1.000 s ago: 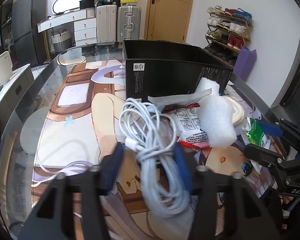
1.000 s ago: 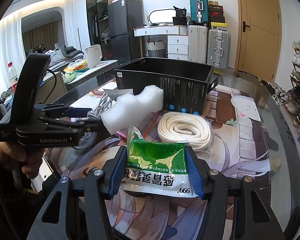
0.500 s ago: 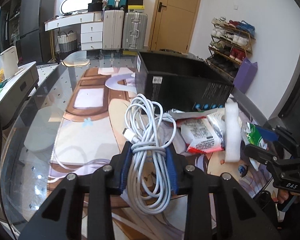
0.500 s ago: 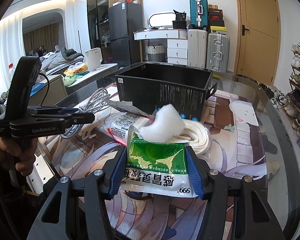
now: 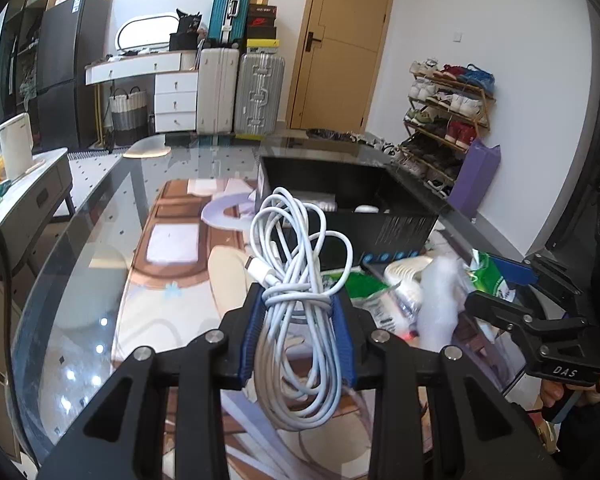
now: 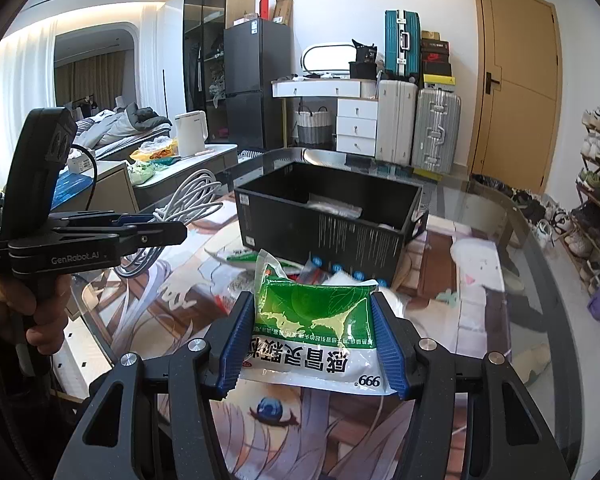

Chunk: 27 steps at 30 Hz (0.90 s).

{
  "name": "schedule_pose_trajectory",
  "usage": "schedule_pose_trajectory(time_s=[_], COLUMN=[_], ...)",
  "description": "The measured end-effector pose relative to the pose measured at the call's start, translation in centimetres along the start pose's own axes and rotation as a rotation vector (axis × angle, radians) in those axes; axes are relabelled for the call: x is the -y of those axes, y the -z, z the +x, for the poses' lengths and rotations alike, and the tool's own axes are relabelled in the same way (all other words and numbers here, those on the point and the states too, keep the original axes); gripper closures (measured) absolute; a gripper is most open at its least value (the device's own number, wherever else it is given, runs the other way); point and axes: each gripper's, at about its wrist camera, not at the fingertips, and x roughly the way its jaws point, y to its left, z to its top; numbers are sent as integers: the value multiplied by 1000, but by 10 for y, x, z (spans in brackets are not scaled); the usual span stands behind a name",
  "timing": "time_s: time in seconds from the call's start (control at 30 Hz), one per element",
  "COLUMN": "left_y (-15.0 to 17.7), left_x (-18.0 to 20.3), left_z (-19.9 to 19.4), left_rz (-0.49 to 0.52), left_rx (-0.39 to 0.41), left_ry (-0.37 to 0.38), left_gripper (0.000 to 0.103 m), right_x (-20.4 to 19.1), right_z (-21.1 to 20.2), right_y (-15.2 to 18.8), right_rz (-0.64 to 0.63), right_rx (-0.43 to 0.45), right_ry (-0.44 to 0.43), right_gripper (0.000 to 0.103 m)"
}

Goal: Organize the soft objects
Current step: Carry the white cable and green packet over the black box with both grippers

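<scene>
My left gripper (image 5: 298, 316) is shut on a coiled white cable (image 5: 296, 280) and holds it up above the table; the cable also shows in the right wrist view (image 6: 188, 200). My right gripper (image 6: 314, 328) is shut on a green and white packet (image 6: 316, 320), lifted over the table. An open black box (image 6: 332, 216) stands beyond both, with pale items inside; it also shows in the left wrist view (image 5: 352, 200). A white foam piece (image 5: 440, 300), a coiled white band (image 5: 404, 276) and more packets (image 5: 364, 288) lie in front of the box.
The glass table (image 5: 92, 248) carries a printed mat (image 6: 480, 292). A low cabinet (image 5: 24, 196) with a white kettle (image 5: 16, 144) stands to the left. A shoe rack (image 5: 448, 112) and purple bag (image 5: 476, 180) are to the right.
My left gripper closed on the white cable and lifted it up toward the black box. My right gripper rose with the green packet. The foam piece tipped and shifted on the table.
</scene>
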Motion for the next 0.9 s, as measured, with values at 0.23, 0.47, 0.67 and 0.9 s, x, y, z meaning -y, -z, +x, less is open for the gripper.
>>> schedule_pose_trajectory(time_s=[0.23,0.47,0.67,0.9], left_y=[-16,-28,-40,-52], left_x=[7,16,22,23], left_z=[-3,6,18,29], left_rz=[30,69,72,77], left_rx=[48,64,77,91], left_ry=[4,22,21,26], left_gripper=[71,71,71,71], right_x=[5,9,15,22], right_z=[-1,3,6,15], right_y=[-19,-35,-48,-60], right_rz=[-10,-25,-29,-22], right_rx=[28,49,67,79], right_ry=[-3,-2,-3,-2], right_gripper=[45,45,45,45])
